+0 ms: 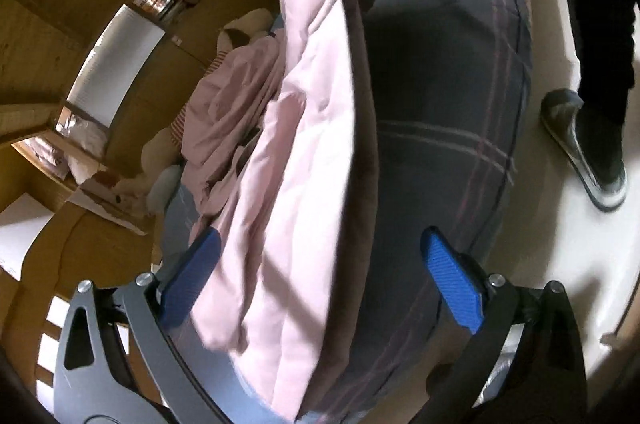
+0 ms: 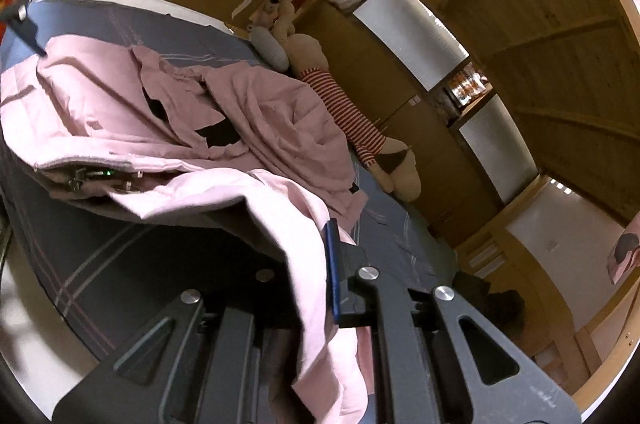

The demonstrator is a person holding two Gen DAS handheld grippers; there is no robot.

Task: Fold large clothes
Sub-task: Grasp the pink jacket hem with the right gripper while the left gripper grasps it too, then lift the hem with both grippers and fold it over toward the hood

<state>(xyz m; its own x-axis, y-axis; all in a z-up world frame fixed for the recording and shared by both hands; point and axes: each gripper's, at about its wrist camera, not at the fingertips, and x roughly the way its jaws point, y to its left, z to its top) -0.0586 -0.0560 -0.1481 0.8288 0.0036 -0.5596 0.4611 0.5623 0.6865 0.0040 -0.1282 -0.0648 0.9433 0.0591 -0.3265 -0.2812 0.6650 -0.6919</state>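
A large pale pink padded garment (image 1: 304, 152) lies on a bed with a dark blue plaid sheet (image 1: 448, 96). My left gripper (image 1: 320, 264) is open, its blue pads (image 1: 452, 284) spread wide, with the garment's edge passing between them, not clamped. My right gripper (image 2: 316, 264) is shut on the pink garment (image 2: 248, 128) and lifts a fold of it above the plaid sheet (image 2: 92, 264); only one blue pad (image 2: 333, 264) shows, the other is hidden under the cloth. The left gripper also shows at the far left of the right wrist view (image 2: 24, 24).
A stuffed toy in a red striped shirt (image 2: 344, 116) lies along the bed's far side by wooden cupboards (image 2: 400, 84). A person's dark shoe (image 1: 588, 152) stands on the pale floor (image 1: 560, 244) beside the bed.
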